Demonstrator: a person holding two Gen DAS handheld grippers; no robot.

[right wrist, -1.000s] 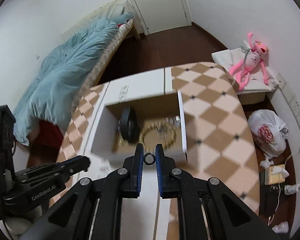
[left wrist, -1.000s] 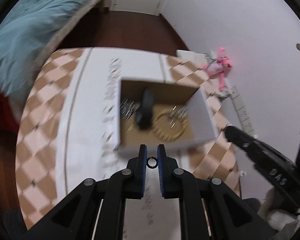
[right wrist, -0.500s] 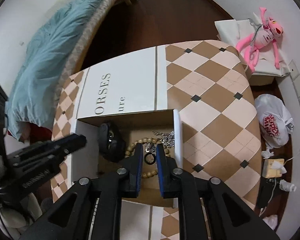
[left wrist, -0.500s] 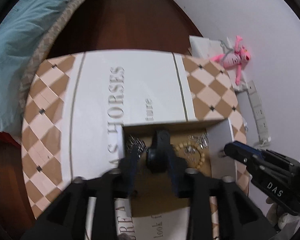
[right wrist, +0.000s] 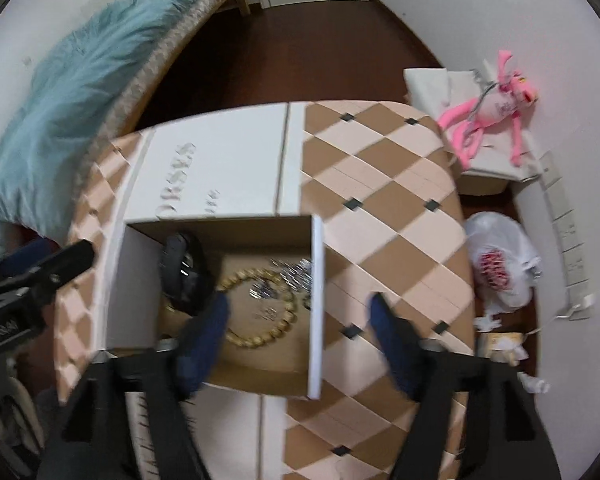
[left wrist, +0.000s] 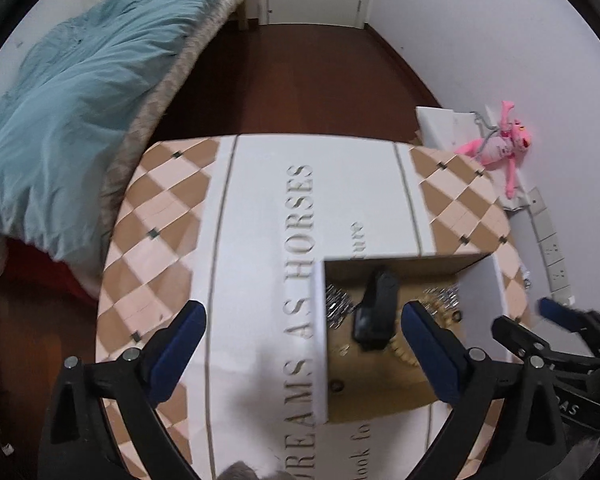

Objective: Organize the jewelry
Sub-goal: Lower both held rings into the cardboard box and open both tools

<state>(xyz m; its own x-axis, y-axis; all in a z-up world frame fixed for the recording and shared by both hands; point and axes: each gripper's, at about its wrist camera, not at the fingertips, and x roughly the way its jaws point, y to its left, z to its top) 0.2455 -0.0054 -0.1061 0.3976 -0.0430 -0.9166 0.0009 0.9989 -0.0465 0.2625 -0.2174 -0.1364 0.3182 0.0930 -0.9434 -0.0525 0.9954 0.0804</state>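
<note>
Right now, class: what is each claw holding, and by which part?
Nothing. The left claw and right claw are both wide open above the white-walled cardboard box.

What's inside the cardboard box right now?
In the cardboard box: a beaded bracelet, silver chains, and a black watch. The right gripper's fingers cover the near corner.

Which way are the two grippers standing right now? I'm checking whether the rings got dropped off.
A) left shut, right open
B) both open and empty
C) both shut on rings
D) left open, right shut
B: the left gripper and right gripper both have their fingers spread wide with nothing between them, above the cardboard box.
</note>
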